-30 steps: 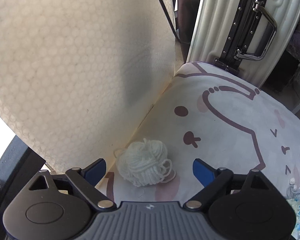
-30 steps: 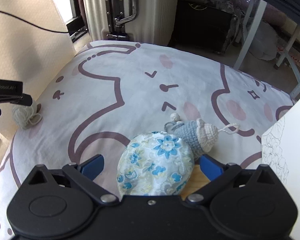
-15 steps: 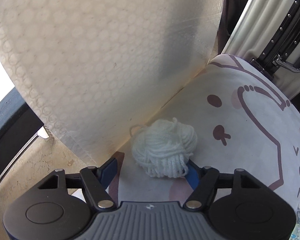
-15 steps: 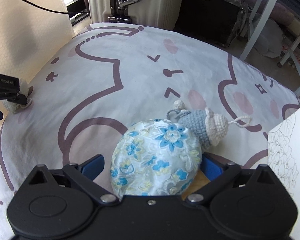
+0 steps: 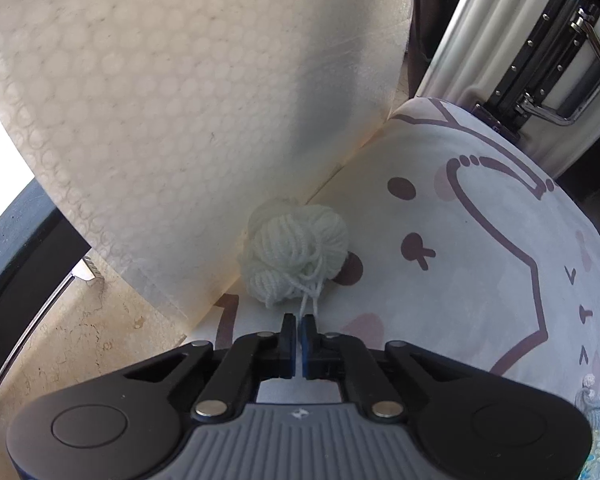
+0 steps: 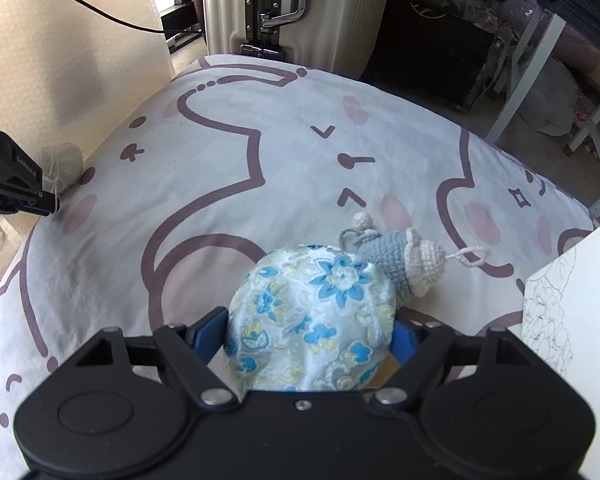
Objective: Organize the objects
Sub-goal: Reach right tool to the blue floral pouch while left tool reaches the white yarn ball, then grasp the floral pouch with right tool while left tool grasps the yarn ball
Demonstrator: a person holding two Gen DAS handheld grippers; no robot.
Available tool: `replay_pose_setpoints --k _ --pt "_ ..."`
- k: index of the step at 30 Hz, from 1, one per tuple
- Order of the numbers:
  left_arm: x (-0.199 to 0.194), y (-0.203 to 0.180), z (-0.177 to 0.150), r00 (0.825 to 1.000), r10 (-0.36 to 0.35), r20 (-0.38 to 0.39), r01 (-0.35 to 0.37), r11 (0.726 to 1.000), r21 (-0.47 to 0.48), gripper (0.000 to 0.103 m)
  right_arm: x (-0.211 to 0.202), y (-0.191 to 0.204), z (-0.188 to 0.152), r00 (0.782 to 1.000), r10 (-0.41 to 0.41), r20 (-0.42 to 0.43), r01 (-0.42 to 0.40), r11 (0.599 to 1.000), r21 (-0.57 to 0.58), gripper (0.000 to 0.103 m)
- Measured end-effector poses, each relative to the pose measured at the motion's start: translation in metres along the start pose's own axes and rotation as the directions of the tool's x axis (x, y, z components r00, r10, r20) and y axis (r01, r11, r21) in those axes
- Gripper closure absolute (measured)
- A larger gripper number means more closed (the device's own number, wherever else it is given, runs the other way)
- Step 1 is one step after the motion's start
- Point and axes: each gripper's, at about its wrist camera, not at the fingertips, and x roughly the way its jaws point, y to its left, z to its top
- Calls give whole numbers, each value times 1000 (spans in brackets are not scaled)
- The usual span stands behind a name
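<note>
Left wrist: left tool (image 5: 299, 322) clenched on yarn ball (image 5: 296, 254) strands; right tool (image 6: 308, 330) closing around floral pouch (image 6: 312, 320).

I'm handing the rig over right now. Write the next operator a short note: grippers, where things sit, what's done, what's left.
Left gripper: shut on loose strands of the white yarn ball, which lies on the printed cover against the bubble-wrap sheet.
Right gripper: jaws closing, with the floral pouch between them.
Crochet doll: lies just beyond the pouch, touching it.
Done: yarn strands pinched; nothing lifted yet.
Left: finish the pouch grip, move both, then the doll.
</note>
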Motion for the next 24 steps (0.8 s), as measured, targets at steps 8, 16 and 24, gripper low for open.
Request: replay_pose_setpoints --k 8,16,24 --pt "-25 -16 -23 998 -59 -28 62 987 148 103 -28 -4 -8 999 32 9 -32 999 -16 21" --pt "-57 -38 -62 994 -93 -50 104 952 289 103 -64 -22 -16 998 47 42 -47 999 1 21" --pt "-77 -61 -122 982 -135 -133 179 890 420 103 -99 -46 -34 998 42 54 -44 998 36 21"
